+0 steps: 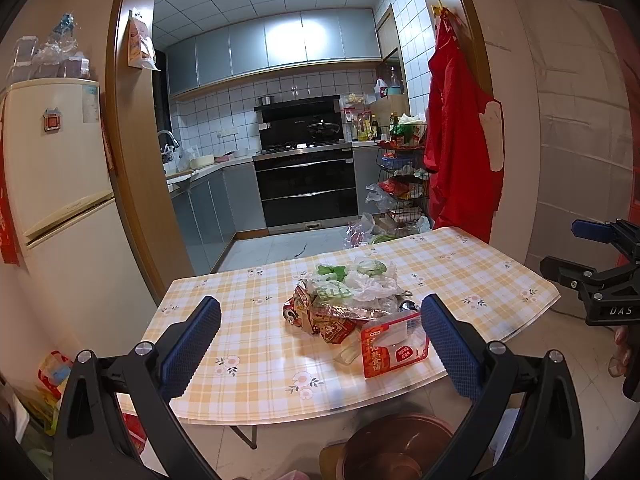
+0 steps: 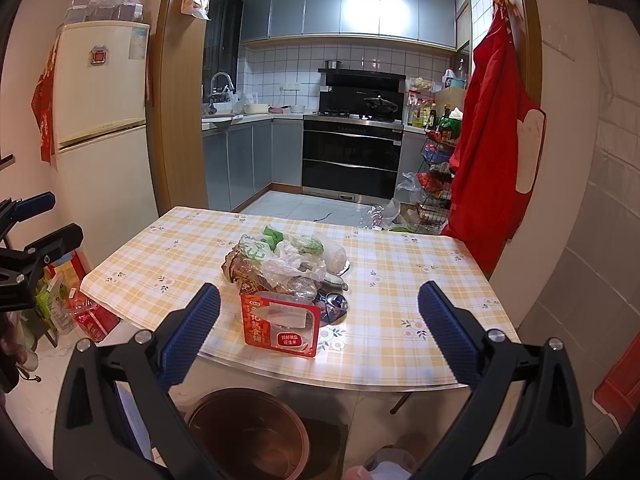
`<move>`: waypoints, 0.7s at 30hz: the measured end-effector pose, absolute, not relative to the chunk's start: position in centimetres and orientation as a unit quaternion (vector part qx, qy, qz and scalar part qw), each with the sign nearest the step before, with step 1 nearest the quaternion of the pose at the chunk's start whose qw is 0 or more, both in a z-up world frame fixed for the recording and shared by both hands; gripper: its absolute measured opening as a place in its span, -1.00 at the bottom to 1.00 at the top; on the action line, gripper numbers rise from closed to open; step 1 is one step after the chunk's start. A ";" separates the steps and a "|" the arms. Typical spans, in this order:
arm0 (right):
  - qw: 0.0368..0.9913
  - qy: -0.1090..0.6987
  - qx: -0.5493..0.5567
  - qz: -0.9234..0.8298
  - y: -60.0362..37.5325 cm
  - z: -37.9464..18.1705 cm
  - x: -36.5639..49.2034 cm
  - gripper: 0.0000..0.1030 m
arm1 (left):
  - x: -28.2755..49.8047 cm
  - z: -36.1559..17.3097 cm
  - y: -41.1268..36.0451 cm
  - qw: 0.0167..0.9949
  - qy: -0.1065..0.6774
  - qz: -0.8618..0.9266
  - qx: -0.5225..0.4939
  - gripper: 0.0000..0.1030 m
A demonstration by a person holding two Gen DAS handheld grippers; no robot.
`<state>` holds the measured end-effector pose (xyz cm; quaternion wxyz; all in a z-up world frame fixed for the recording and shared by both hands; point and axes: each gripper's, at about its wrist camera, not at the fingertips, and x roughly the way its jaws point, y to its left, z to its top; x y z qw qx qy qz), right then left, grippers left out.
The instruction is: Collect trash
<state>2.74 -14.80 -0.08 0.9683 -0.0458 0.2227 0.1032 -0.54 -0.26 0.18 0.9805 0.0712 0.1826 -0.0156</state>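
A heap of trash (image 1: 348, 300) (image 2: 286, 264) lies mid-table: crumpled foil wrappers, clear plastic bags, green scraps and a crushed can. A red snack packet (image 1: 394, 346) (image 2: 280, 326) with a clear window sits at the near edge of the heap. My left gripper (image 1: 320, 340) hangs open, short of the table's near edge, nothing between its blue pads. My right gripper (image 2: 318, 332) is open too, with the packet beyond its fingers and untouched. A brown round bin (image 1: 384, 452) (image 2: 250, 432) stands on the floor under the near table edge.
The table (image 1: 248, 340) (image 2: 384, 320) wears a yellow checked cloth. A fridge (image 1: 56, 184) stands left, red bags (image 2: 86, 312) lie on the floor beside it, a red apron (image 2: 492, 160) hangs on the right doorframe. The kitchen with its oven (image 2: 352, 164) lies beyond.
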 end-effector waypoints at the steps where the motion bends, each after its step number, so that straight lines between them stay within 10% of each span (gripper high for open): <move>1: 0.968 0.223 -0.045 0.103 -14.9 -0.1 2.7 0.90 | -0.6 0.2 -0.2 0.980 0.183 -0.017 0.071 0.91; 21: 0.968 0.225 -0.044 0.101 -15.5 0.1 2.9 0.90 | -0.6 0.0 -0.4 0.980 0.184 -0.017 0.071 0.91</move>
